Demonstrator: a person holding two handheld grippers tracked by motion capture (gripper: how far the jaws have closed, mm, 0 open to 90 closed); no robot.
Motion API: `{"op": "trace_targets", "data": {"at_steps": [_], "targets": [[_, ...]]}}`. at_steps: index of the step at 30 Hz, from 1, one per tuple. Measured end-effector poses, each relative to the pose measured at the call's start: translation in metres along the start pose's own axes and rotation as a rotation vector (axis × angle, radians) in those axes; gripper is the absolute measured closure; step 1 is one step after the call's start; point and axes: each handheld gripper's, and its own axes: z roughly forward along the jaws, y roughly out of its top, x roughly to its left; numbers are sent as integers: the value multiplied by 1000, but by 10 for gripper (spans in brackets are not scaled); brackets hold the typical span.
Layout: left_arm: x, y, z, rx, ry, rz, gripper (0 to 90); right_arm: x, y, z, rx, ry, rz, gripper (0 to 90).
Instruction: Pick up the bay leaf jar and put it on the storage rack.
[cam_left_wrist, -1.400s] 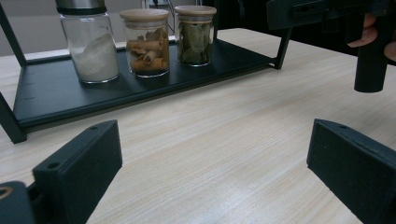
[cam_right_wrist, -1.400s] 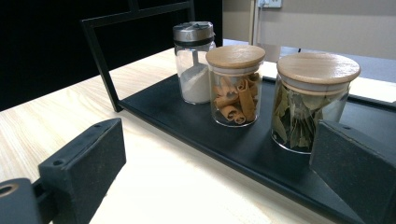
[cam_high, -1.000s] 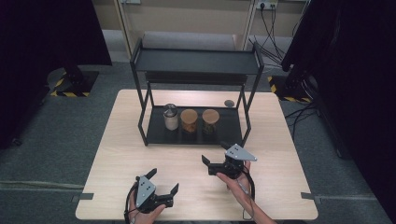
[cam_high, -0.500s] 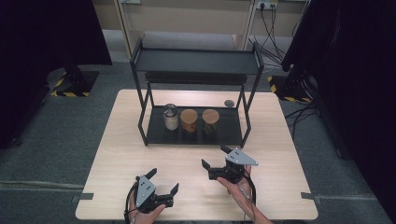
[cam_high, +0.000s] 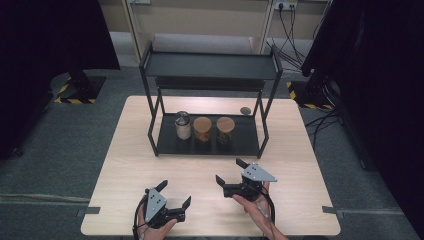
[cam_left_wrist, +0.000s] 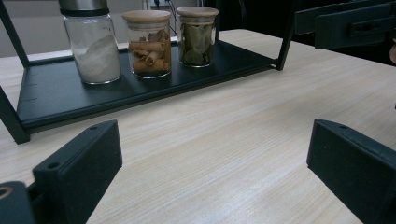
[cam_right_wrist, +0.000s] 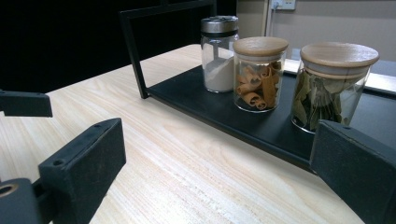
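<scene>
Both grippers, left gripper (cam_high: 175, 195) and right gripper (cam_high: 230, 172), have jaws spread wide (seemingly empty) before three jars (cam_high: 203, 128).

I see a small dark disc (cam_high: 245, 110) on my table (cam_high: 125, 165), at the far side; beyond it, cables (cam_high: 291, 31) hang from a wall socket (cam_high: 281, 6).

At one o'clock behind my rack (cam_high: 210, 67), a small dark disc (cam_high: 245, 110) lies on the table (cam_high: 125, 165), too small for me to identify. In my left gripper view the metal-capped jar (cam_left_wrist: 91, 44) is cut off at twelve o'clock. My wrists leave the high view at six o'clock.
</scene>
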Motion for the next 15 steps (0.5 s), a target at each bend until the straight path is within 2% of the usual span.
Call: {"op": "trace_targets", "data": {"at_steps": [15], "targets": [[0, 0, 0, -3, 1, 1, 29, 5, -4, -7, 7, 18, 3, 39]]}}
